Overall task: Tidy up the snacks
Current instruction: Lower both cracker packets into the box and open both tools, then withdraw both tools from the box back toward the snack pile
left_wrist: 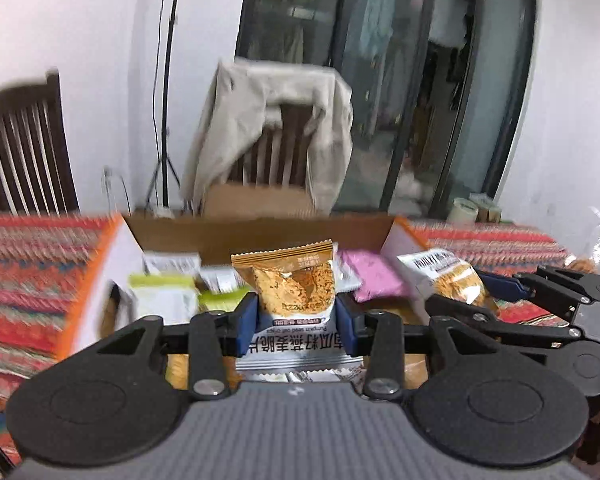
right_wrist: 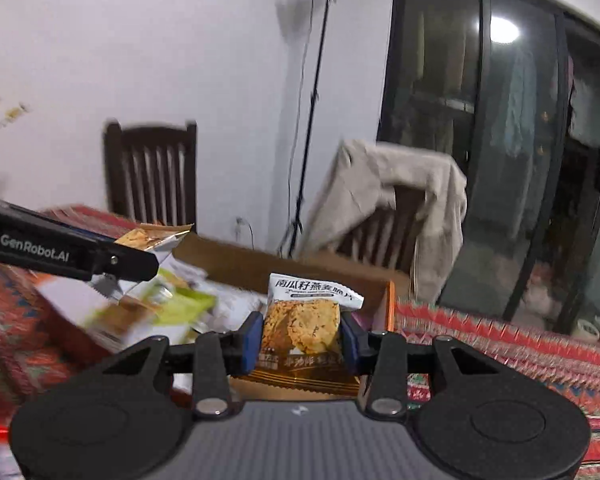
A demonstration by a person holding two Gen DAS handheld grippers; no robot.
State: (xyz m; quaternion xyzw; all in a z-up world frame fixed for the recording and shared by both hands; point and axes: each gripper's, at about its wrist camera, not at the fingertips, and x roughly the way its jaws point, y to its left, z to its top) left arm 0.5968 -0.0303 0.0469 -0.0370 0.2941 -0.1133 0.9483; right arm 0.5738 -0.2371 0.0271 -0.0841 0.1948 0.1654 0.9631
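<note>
My left gripper (left_wrist: 296, 316) is shut on an oat crisp packet (left_wrist: 294, 284), gold and white, held upside down above an open cardboard box (left_wrist: 260, 232). My right gripper (right_wrist: 302, 338) is shut on a second oat crisp packet (right_wrist: 304, 320), held upright over the box's right end (right_wrist: 388, 300). The right gripper and its packet (left_wrist: 448, 276) also show at the right of the left wrist view. The left gripper and its packet (right_wrist: 152, 240) show at the left of the right wrist view. The box holds several snack packs, among them green-white ones (left_wrist: 164, 296) and a pink one (left_wrist: 374, 276).
The box sits on a table with a red patterned cloth (left_wrist: 32, 264). Two dark wooden chairs stand behind, one (left_wrist: 284, 136) draped with a beige garment. A light stand (right_wrist: 312, 120) rises by the wall. Glass doors are at the right.
</note>
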